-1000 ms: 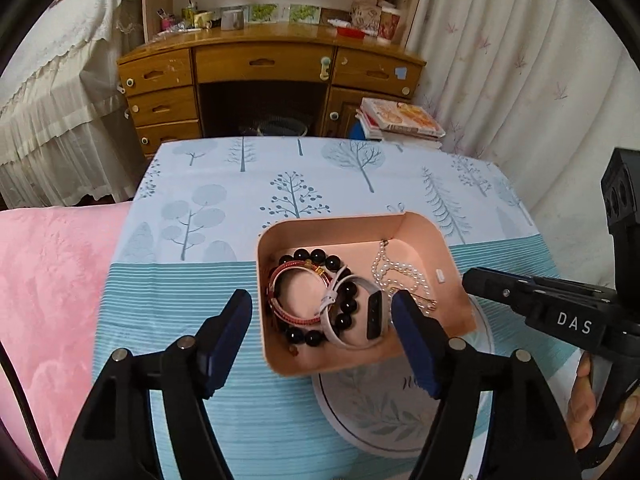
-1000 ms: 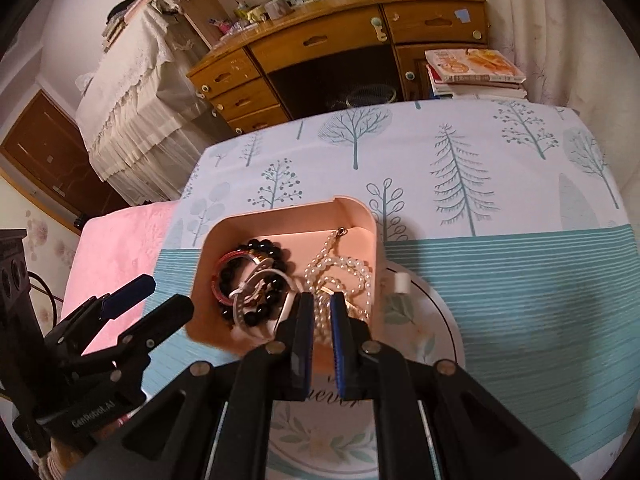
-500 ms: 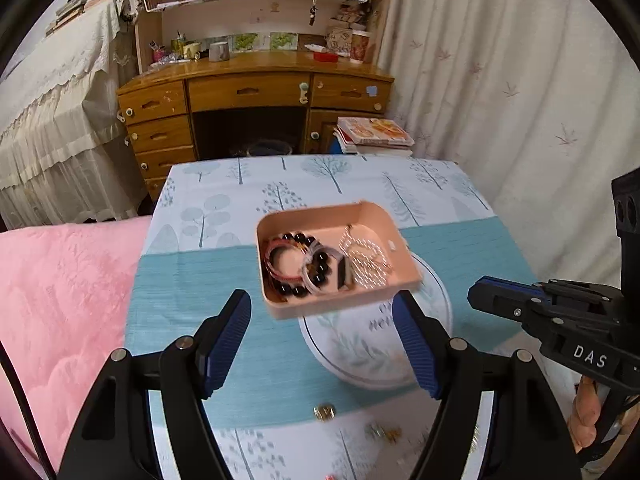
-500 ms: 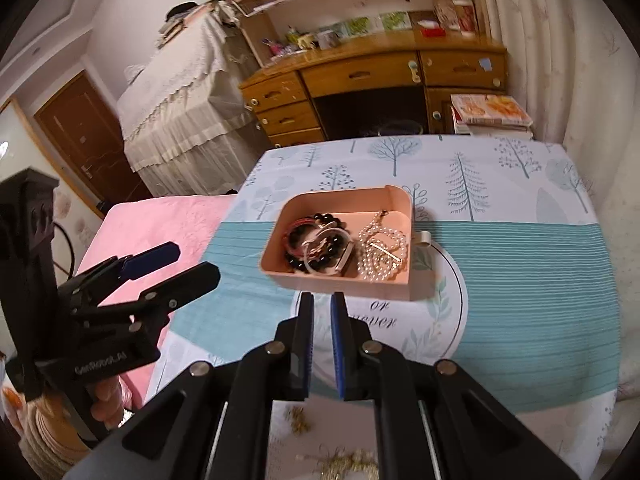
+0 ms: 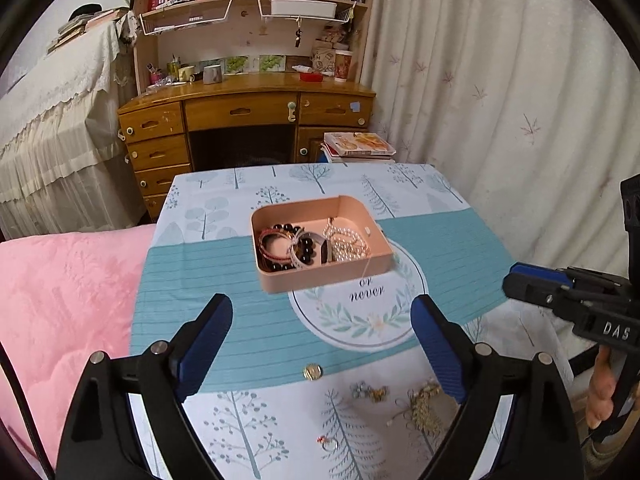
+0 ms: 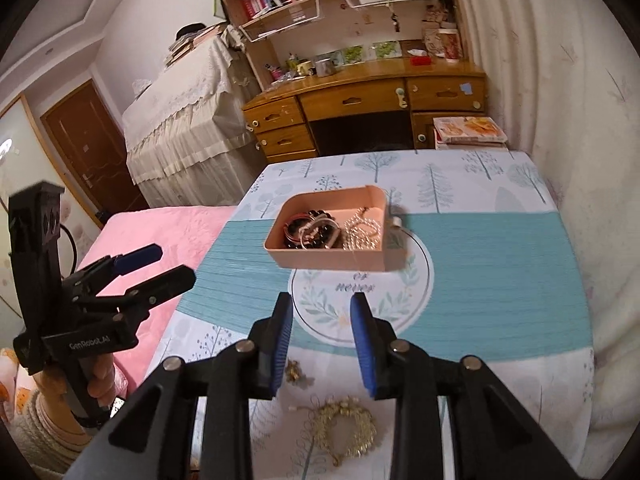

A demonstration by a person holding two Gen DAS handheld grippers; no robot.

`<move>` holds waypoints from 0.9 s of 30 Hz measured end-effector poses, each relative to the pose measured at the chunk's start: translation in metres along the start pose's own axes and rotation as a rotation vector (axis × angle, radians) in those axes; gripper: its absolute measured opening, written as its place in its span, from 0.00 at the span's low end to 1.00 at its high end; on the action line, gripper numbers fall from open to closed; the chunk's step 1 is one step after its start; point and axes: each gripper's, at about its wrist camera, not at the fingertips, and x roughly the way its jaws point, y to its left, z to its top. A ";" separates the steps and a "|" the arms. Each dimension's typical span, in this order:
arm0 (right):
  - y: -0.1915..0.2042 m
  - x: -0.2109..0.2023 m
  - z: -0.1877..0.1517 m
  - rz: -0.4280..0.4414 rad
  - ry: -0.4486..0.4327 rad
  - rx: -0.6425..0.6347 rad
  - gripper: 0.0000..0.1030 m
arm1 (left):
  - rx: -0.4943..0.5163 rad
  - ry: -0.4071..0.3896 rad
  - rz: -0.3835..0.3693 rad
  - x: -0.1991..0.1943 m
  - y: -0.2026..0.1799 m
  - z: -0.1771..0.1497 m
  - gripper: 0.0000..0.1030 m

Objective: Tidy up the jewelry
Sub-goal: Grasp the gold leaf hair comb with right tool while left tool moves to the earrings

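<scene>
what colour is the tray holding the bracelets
Peach-pink tray, clearest in the left wrist view.

A table under a white-and-teal tree-printed tablecloth (image 5: 440, 240) carries 1 shallow pink rectangular plastic tray (image 5: 320, 274), set partly over the cloth's printed round wreath emblem (image 5: 360, 320). On the near white strip lie loose pieces: 1 small round gold coin-like piece (image 5: 312, 371), 1 small cluster of gold and pale ornaments (image 5: 370, 392), 1 gold filigree wreath-shaped brooch (image 6: 346, 428) and 1 small ring with a red stone (image 5: 328, 443).
</scene>
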 end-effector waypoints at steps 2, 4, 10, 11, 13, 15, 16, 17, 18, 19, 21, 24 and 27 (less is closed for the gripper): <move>-0.005 -0.001 -0.005 -0.027 -0.003 0.002 0.29 | -0.013 0.000 -0.003 -0.001 0.001 -0.006 0.88; -0.008 -0.003 -0.011 -0.042 -0.002 0.005 0.29 | -0.030 0.000 -0.010 -0.001 0.003 -0.012 0.88; -0.017 0.000 -0.029 -0.032 0.006 0.027 0.29 | -0.077 0.034 -0.028 0.011 0.005 -0.031 0.88; -0.017 0.002 -0.033 -0.034 0.006 0.024 0.29 | -0.082 0.039 -0.028 0.013 0.006 -0.034 0.88; -0.018 0.007 -0.040 -0.042 0.015 0.017 0.29 | -0.085 0.048 -0.021 0.017 0.005 -0.043 0.88; -0.019 0.014 -0.050 -0.033 0.040 0.018 0.29 | -0.082 0.051 -0.010 0.020 0.004 -0.049 0.88; -0.020 0.018 -0.055 -0.026 0.055 0.020 0.29 | -0.079 0.050 -0.002 0.022 0.003 -0.054 0.88; -0.021 0.020 -0.059 -0.020 0.065 0.021 0.29 | -0.074 0.048 0.005 0.023 0.002 -0.059 0.88; -0.022 0.023 -0.063 -0.017 0.074 0.020 0.29 | -0.068 0.048 0.011 0.025 0.000 -0.063 0.88; -0.024 0.024 -0.068 -0.017 0.081 0.020 0.29 | -0.065 0.050 0.014 0.026 -0.001 -0.065 0.88; -0.027 0.028 -0.076 -0.010 0.103 0.029 0.29 | -0.059 0.062 0.012 0.031 -0.004 -0.075 0.88; -0.033 0.034 -0.089 0.007 0.140 0.039 0.29 | -0.061 0.093 -0.013 0.038 -0.007 -0.086 0.88; -0.033 0.039 -0.099 0.007 0.180 0.031 0.29 | -0.041 0.120 -0.032 0.044 -0.015 -0.096 0.87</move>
